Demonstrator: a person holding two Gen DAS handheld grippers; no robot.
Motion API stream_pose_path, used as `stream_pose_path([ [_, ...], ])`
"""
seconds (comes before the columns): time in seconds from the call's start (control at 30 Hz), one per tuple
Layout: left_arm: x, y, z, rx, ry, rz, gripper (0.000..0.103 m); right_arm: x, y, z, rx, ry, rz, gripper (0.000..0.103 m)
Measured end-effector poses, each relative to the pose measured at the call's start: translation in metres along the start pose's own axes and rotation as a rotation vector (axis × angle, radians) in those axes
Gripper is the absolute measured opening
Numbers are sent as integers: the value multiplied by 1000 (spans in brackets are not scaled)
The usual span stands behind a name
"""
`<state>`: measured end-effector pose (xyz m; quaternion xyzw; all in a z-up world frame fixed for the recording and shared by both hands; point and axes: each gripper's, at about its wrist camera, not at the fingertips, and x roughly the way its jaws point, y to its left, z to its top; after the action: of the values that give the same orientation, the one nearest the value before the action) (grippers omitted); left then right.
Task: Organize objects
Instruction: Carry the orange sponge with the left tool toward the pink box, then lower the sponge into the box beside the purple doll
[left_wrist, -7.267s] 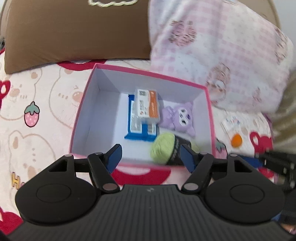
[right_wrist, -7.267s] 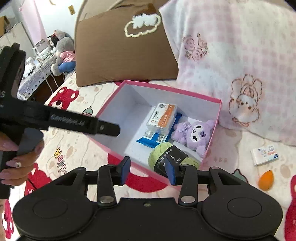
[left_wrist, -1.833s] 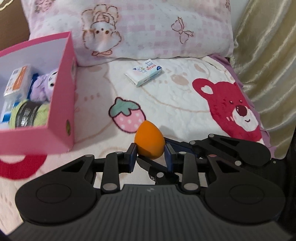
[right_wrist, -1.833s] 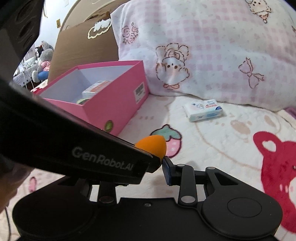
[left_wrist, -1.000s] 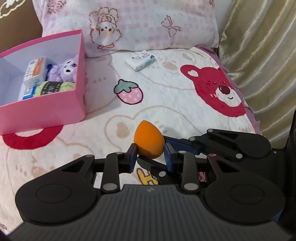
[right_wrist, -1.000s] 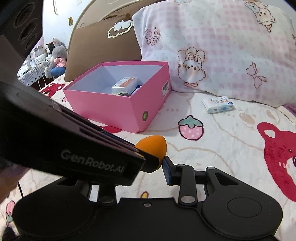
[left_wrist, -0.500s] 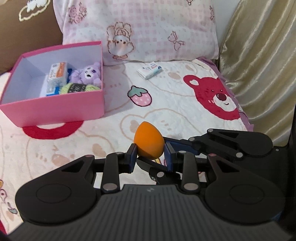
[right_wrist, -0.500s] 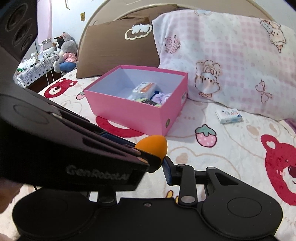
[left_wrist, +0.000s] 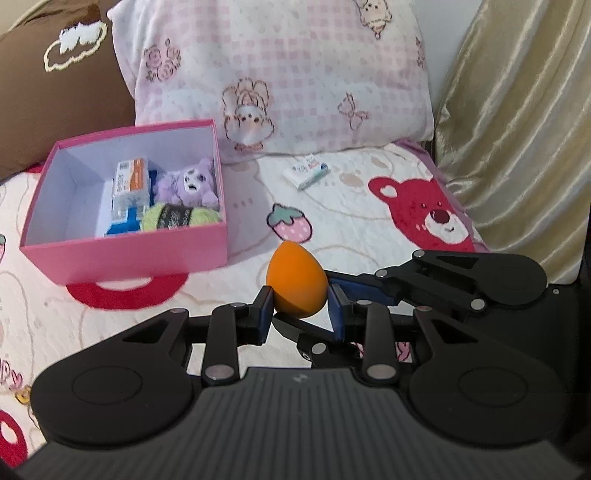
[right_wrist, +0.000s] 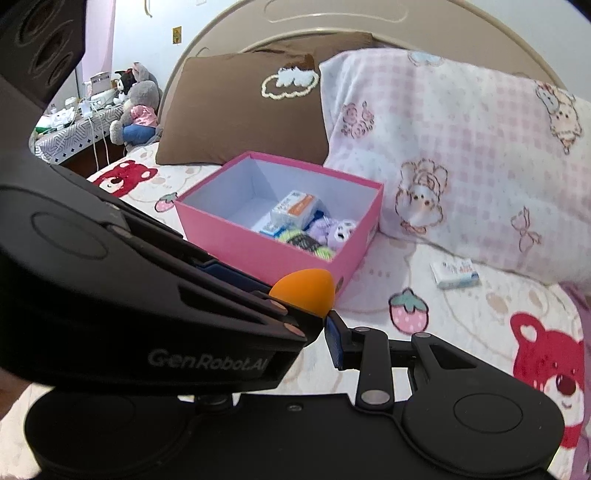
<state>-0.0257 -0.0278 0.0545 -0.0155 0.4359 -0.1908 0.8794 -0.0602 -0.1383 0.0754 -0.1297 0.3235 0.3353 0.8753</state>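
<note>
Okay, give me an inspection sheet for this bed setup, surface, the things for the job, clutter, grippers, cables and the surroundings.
Surface: bedspread printed with bears and strawberries.
Job's things: orange sponge held above the bed; pink box open, holding a purple plush, green yarn and stacked packets; tissue pack loose by the checked pillow.
Clutter: nothing seen on the bed beyond these.
Grippers: left gripper shut on the sponge; right gripper beside and beneath it, its state unclear.
Cables: white leads on the side table.
Surroundings: brown pillow, gold curtain, stuffed toys.
</note>
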Motion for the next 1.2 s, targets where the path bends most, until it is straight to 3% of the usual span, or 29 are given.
stream_pose_path([
  [0.2, -18, 16, 21, -16, -35, 3, 30, -1, 13, 22, -65, -57, -26, 39],
  [0.37, -22, 35, 36, -41, -62, 19, 30, 12, 14, 44, -68, -76, 2, 39],
  [0.6, 0, 70, 60, -81, -2, 4, 30, 42, 1, 62, -81, -58, 82, 39],
  [0.9, 52, 113, 89, -168, 101, -13, 30, 101, -19, 79, -95, 8, 149, 39],
  [1.1, 88, 149, 113, -284, 149, -23, 30, 146, -24, 111, -258, 90, 197, 39],
  [1.2, 107, 168, 123, -341, 178, -18, 30, 176, -30, 129, -264, 161, 247, 39],
])
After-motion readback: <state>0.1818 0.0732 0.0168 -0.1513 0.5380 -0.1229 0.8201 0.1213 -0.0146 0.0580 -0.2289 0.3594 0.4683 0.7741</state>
